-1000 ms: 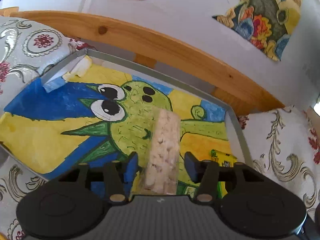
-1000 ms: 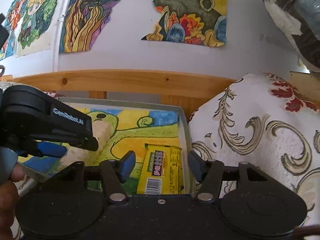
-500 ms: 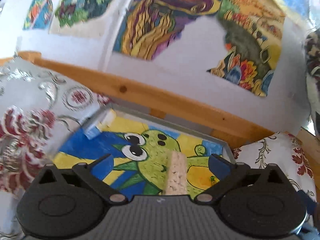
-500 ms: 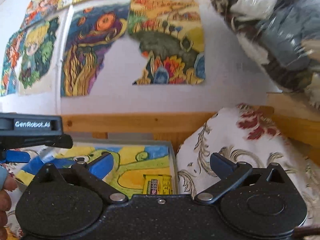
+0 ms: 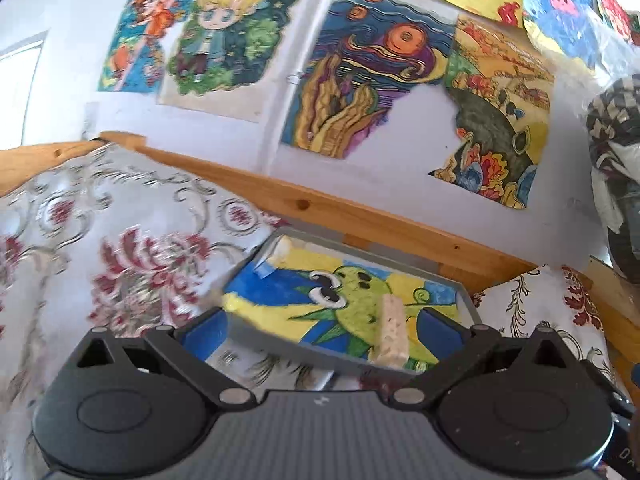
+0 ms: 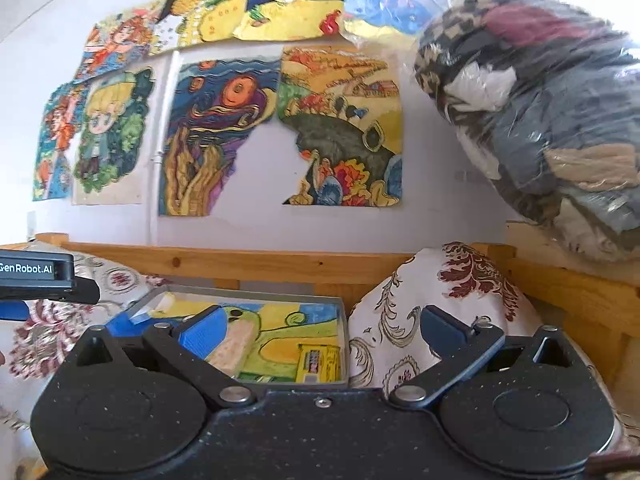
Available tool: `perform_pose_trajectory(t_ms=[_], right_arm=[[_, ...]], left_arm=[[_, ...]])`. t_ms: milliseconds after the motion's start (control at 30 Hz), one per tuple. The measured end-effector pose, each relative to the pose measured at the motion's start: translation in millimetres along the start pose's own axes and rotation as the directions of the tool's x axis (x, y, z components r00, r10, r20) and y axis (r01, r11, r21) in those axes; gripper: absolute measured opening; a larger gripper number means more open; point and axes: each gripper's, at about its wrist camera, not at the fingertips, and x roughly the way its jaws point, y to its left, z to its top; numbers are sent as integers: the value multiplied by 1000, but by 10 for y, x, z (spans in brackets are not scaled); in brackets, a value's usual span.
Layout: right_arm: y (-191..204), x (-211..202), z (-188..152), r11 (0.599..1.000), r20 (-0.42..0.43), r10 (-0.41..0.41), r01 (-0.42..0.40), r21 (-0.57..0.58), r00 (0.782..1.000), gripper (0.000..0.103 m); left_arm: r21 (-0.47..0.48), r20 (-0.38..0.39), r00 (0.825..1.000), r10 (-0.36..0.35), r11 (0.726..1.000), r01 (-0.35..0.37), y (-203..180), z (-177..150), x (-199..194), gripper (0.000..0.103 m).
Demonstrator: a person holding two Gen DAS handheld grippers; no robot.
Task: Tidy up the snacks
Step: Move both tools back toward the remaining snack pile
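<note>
Left gripper [image 5: 320, 330] jaws spread wide, nothing between them; right gripper [image 6: 320, 330] likewise released. Rice cracker bar [image 5: 393, 336] lies in the grey tray [image 5: 280, 344], mid-floor. Yellow snack packet [image 6: 318, 364] lies in the tray's near right corner.

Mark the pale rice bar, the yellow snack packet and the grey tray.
Pale rice bar [image 5: 393, 330], left wrist view, middle of the bar.
Yellow snack packet [image 6: 320, 362], right wrist view, middle of the wrapper.
Grey tray [image 6: 343, 344], right wrist view, right wall.

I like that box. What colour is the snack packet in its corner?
Yellow packet, clearest in the right wrist view.
</note>
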Motion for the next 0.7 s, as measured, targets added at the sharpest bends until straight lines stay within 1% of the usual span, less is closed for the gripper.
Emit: perform_pose_trajectory(t_ms=[167, 233, 333, 500, 567, 700], right_arm=[[122, -455, -79, 999, -4, 14, -14, -35, 1000, 102], [154, -637, -110, 999, -2, 18, -18, -29, 1000, 102], [187, -908, -141, 999, 9, 34, -34, -3, 999, 102], [319, -1258, -189, 999, 25, 37, -37, -10, 999, 102], [383, -1330, -219, 999, -1, 47, -47, -22, 999, 102], [521, -1391, -307, 996, -93, 59, -64, -59, 994, 102]], left_arm=[[-42, -6, 1000, 22, 999, -22, 287, -119, -336, 102], [-47, -9, 1000, 28, 998, -28, 398, -181, -458, 102], [-21, -28, 999, 43, 999, -43, 553, -272, -620, 102], [17, -70, 995, 64, 998, -63, 740, -431, -794, 102], [31, -87, 994, 70, 997, -67, 795, -496, -848, 102], [63, -113, 991, 67, 996, -60, 861, -629, -943, 102]])
